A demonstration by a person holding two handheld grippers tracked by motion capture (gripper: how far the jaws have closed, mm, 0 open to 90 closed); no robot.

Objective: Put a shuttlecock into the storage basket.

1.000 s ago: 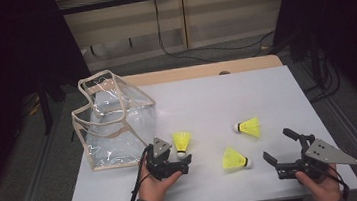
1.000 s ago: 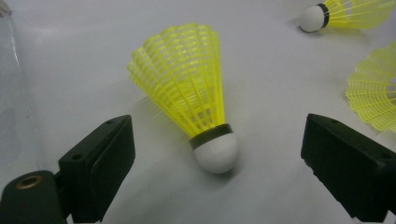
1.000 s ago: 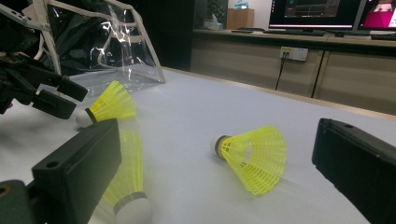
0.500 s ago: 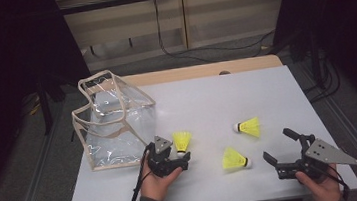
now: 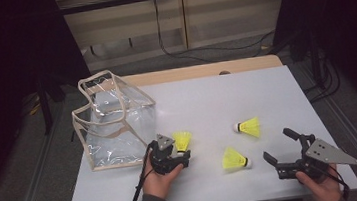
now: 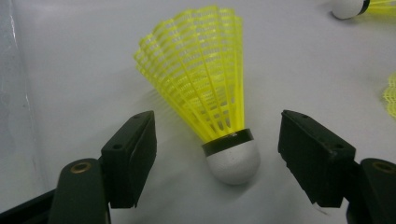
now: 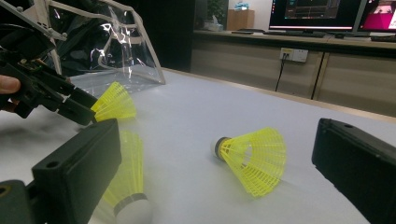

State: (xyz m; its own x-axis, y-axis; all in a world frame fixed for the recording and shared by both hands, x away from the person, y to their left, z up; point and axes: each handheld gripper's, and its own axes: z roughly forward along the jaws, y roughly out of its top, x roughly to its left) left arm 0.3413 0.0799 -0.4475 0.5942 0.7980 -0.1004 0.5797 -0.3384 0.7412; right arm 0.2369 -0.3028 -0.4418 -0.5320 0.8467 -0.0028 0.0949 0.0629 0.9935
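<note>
Left gripper (image 5: 178, 157) lies low on the white table (image 5: 207, 102) at about seven o'clock of the high view, its jaws standing apart on either side of a yellow shuttlecock (image 5: 182, 140). They have just been closing in on it, yet in the left gripper view a gap shows on both sides of the white cork (image 6: 233, 161), so neither pad presses on it. That shuttlecock (image 6: 203, 74) rests with its cork toward the gripper and its yellow skirt fanning away toward twelve o'clock. A hand (image 5: 157, 178) holds the gripper from below.

At ten o'clock of the left gripper, just beside it, stands a clear plastic bag (image 5: 113, 122) with pale trim, its mouth open upward. Whether the shuttlecock's skirt touches the bag's wall is hard to tell from above.

At about five o'clock of the table the right gripper (image 5: 282, 152) hovers with its jaws wide apart and nothing between them. A second shuttlecock (image 5: 235, 159) lies at nine o'clock of it, near but apart, cork pointing toward the gripper. The third shuttlecock (image 5: 248, 127) lies at eleven o'clock of the right gripper, cork turned toward the bag. In the right gripper view this one (image 7: 252, 156) lies on its side between the two black jaws, farther off on the table.
</note>
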